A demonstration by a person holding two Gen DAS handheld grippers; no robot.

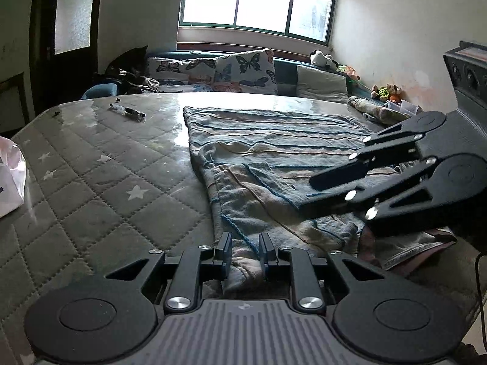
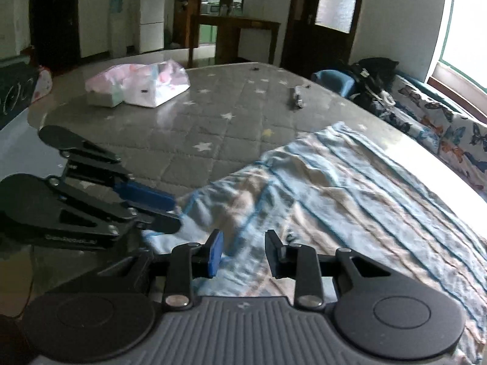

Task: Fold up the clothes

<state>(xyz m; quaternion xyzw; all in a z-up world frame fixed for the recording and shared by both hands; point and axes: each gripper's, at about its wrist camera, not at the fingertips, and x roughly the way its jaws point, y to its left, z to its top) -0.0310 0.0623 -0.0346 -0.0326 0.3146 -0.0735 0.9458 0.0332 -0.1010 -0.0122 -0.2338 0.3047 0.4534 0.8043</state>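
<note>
A crumpled blue-and-cream striped cotton garment (image 1: 268,164) is spread on the grey quilted star-patterned mattress (image 1: 100,182). The left hand-held gripper (image 1: 245,254) is held low at the near hem — its fingers are parted a little, with a fold of cloth seen between them, though a firm grip cannot be confirmed. The right hand-held gripper (image 2: 243,252) is kept open wider over the cloth, nothing pinched. A pink plastic bag (image 2: 143,85) is seen well apart.
</note>
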